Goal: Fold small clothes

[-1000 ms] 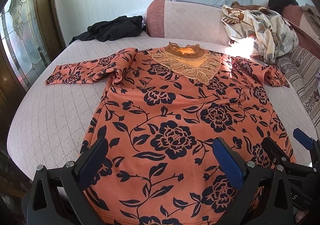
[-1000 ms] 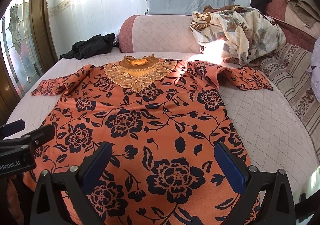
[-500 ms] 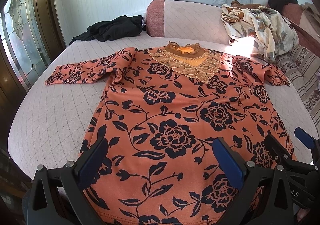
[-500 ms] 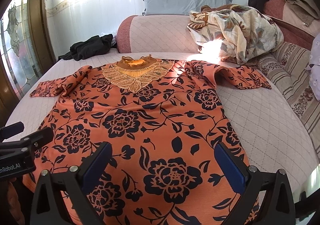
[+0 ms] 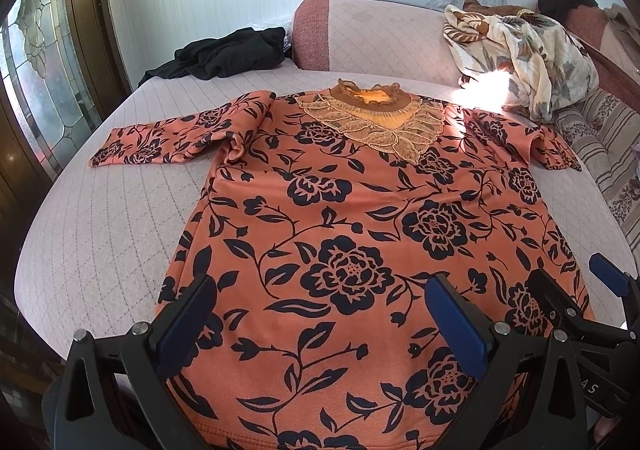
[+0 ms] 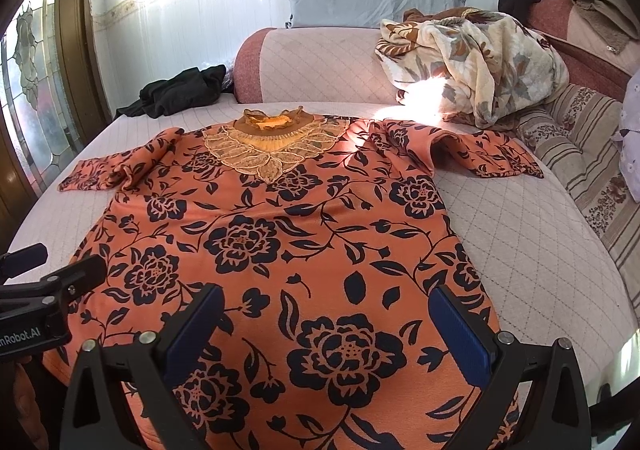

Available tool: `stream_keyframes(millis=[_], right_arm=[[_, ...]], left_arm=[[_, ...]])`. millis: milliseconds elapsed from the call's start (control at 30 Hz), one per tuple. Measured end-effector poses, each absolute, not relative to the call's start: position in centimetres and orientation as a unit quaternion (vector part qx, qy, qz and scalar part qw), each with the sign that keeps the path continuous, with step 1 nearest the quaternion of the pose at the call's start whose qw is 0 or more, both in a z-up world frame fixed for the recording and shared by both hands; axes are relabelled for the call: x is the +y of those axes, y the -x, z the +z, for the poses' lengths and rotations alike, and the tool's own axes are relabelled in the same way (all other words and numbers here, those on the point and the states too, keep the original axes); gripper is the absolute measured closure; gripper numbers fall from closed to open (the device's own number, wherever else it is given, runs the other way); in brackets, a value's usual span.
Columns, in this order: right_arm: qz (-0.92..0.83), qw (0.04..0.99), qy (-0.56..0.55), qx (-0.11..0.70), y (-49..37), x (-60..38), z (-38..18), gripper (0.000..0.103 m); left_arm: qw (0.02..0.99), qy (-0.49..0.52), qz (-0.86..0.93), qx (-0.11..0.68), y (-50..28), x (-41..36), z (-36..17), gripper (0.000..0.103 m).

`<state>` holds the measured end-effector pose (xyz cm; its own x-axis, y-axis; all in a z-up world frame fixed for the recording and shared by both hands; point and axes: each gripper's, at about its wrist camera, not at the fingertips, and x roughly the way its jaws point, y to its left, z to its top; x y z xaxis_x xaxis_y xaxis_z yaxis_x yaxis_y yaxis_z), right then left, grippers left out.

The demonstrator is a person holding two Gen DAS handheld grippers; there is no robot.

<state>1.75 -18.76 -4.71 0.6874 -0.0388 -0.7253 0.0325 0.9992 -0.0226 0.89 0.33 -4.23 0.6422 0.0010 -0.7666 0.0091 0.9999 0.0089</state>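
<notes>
Two views show this moment. From the left wrist, the left tongs [image 5: 320, 326] stand wide apart and grip nothing, hanging over the near hem of the orange long-sleeved top with a black flower print [image 5: 360, 234]. That top lies flat, face up, on the pale quilted bed [image 5: 100, 218], its lace collar [image 5: 380, 118] at the far end, one sleeve stretched out to the left and the other bunched to the right. The right tongs [image 5: 576, 298] show at the right edge, also low by the hem. To start the fold well, I judge each pair should come down on its own hem corner, pinch both layers, then carry the hem evenly toward the collar so the cloth does not skew; the sleeves probably need folding in first.

From the right wrist, the right tongs [image 6: 332, 330] are likewise spread wide and empty above the hem, with the left tongs [image 6: 48, 270] visible at the left edge. A crumpled cream floral blanket [image 6: 480, 62] and a black garment [image 6: 180, 90] sit well apart from the top, near the pink bolster [image 6: 312, 62], out of the fold's way.

Against the earlier frames almost nothing changes: both pairs stay open, the top has not shifted, and the cameras drift only slightly.
</notes>
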Motion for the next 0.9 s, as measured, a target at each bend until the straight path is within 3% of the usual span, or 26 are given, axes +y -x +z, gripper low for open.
stream_keyframes(millis=[667, 767, 900], right_arm=[[-0.018, 0.915, -0.001, 0.404, -1.9, -19.0, -5.1, 0.000], [-0.010, 0.910, -0.030, 0.414, -2.0, -20.3, -4.8, 0.000], [0.024, 0.897, -0.151, 0.414, -2.9, -25.1, -3.2, 0.000]], left_arm=[[0.908, 0.013, -0.001, 0.420, -1.7, 1.7, -4.1, 0.000], [0.907, 0.041, 0.024, 0.417, -3.3, 4.9, -3.8, 0.000], [0.900, 0.104, 0.102, 0.410, -6.0, 11.8, -3.8, 0.000]])
